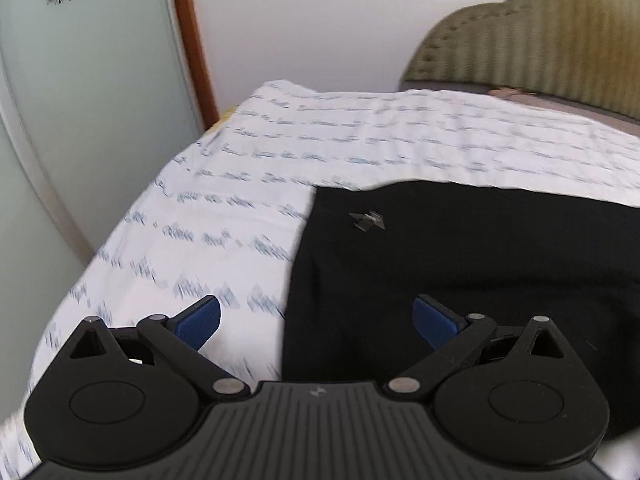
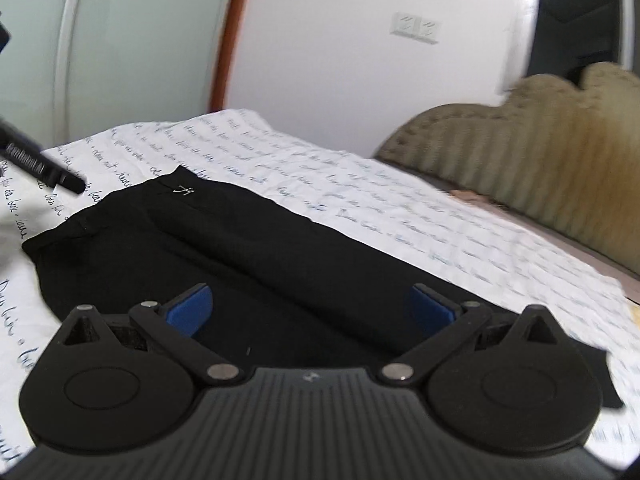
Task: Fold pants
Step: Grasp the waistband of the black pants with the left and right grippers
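Black pants point(image 1: 460, 264) lie flat on a bed, with a small silver logo point(image 1: 367, 221) near the waist end. In the right wrist view the pants point(image 2: 224, 256) stretch from the waistband at the left towards the lower right, one leg laid over the other. My left gripper point(image 1: 316, 322) is open above the waist edge, its blue pads point(image 1: 198, 322) wide apart and holding nothing. My right gripper point(image 2: 310, 314) is open too, hovering over the legs with nothing between its pads. Part of the left gripper point(image 2: 44, 164) shows at the left edge of the right wrist view.
The bed sheet point(image 1: 360, 140) is white with blue script print. An olive tufted headboard point(image 1: 540, 40) stands at the right. A frosted glass door point(image 1: 92, 80) with a wooden frame is at the left, beyond the bed's edge. A wall socket point(image 2: 416, 28) sits on the white wall.
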Tool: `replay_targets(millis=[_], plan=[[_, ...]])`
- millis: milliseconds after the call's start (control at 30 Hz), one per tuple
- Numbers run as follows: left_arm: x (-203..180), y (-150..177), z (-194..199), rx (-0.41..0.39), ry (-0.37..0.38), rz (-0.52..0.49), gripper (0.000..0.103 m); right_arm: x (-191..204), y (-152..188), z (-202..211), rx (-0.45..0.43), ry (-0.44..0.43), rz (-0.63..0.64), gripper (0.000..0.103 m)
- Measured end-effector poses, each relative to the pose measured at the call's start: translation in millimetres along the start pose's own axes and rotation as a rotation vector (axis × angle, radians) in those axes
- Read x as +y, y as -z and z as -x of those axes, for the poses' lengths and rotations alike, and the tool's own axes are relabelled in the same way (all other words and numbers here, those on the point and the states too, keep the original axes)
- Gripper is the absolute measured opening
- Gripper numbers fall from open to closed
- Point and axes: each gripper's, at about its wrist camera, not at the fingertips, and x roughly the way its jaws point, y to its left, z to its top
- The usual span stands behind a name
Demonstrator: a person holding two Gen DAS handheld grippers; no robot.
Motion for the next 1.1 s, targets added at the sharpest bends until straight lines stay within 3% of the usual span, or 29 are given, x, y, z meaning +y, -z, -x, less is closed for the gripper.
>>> replay_targets(millis=[133,367,467,767,900,967,1000,1033,1067,1100], plan=[[17.3,-38.2,-54.7,0.048,0.011,0.01,0.103,-28.4,-18.0,-61.9,0.07,-0.098,0.011,0.103],[29.0,-85.0,-155.3,0.166,0.153,0.016,0.103,-72.5,-33.7,-168.0,0.149,-0.214,0.037,0.103],[27.2,-96.7,-185.7,0.172,0.194,-0.019,0.103,-94.3,-36.9,-203.6,0.178,-0.238,0.044,0.103],[21.2,-105.5,-238.3,0.232,0.342,-0.061,0.103,-152.0,-39.4,-278.8,0.313,-0.391,-0.114,0.103],[8.5,-97.6,-234.8,0.182,0.34,-0.132,0.102,-146.1,-30.5,-298.6,0.378,-0.41,-0.043,0.103],[2.8,-93.4,-230.3,0.154,0.338,-0.169,0.092,-142.0,-29.2,-301.7,0.386,-0.417,-0.02,0.103],[0.4,-92.6,-227.0,0.146,0.347,-0.181,0.075,-140.8,-29.9,-301.8,0.39,-0.418,-0.016,0.103],[-1.4,-92.5,-222.8,0.137,0.349,-0.187,0.061,-139.3,-30.6,-299.9,0.388,-0.428,-0.009,0.095],[-3.0,-92.8,-218.4,0.125,0.331,-0.195,0.055,-137.5,-31.7,-296.0,0.383,-0.444,0.004,0.08],[-3.8,-92.9,-215.0,0.118,0.328,-0.209,0.038,-135.8,-33.1,-290.9,0.377,-0.459,0.01,0.069]])
